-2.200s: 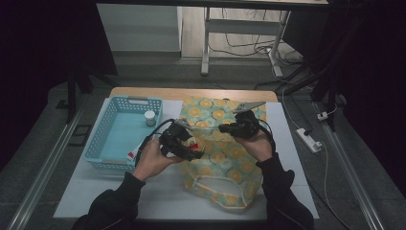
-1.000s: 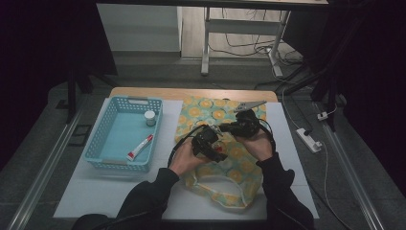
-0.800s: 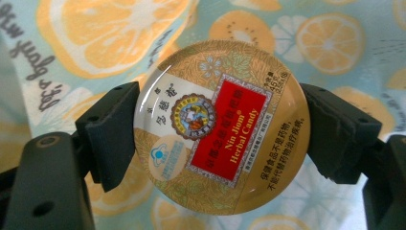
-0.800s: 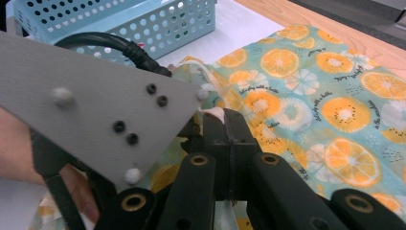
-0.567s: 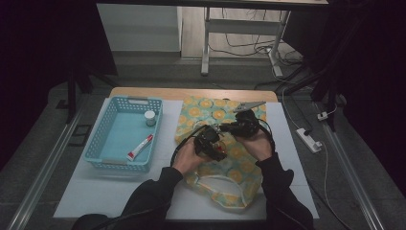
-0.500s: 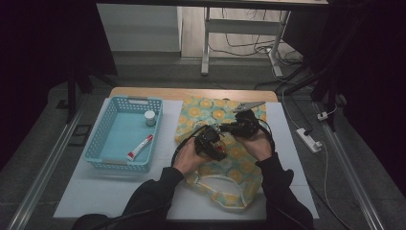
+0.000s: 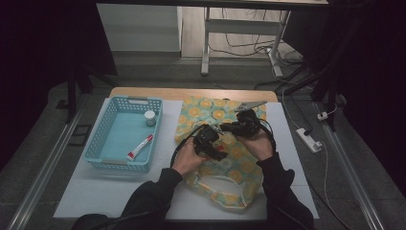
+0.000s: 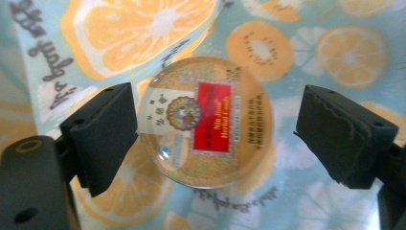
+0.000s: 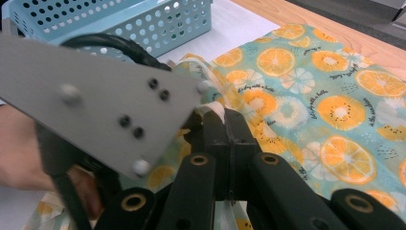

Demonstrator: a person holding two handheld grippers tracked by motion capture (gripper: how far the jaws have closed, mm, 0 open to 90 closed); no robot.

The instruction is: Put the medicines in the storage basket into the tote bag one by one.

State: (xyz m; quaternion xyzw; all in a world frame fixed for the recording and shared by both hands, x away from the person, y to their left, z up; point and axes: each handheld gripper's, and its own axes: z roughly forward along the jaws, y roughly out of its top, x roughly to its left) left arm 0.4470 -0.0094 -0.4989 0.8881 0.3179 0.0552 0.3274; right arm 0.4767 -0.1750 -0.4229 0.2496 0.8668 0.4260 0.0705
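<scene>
A fruit-printed cloth bag (image 7: 230,167) lies in the middle of the table. My left gripper (image 7: 218,146) hangs over its mouth. In the left gripper view the jaws (image 8: 215,139) stand open and have just been opening. A round gold tin with a red label (image 8: 210,120) lies on the bag's fabric (image 8: 335,43) between them. The left pad (image 8: 103,134) is at the tin's edge and the right pad (image 8: 344,134) is well clear of it. My right gripper (image 7: 229,128) is shut on the bag's rim (image 9: 213,108), and the left gripper's grey plate (image 9: 95,100) is close in front of it.
A light blue perforated basket (image 7: 95,139) stands at the left with a small white-capped jar (image 7: 150,117) and a red and white tube (image 7: 140,147) inside. A white mat (image 7: 95,191) covers the wooden table. A power strip (image 7: 309,140) lies off the right edge.
My left gripper has moved right from beside the basket to the bag's mouth. Over the last second both hands have stayed where they are.
</scene>
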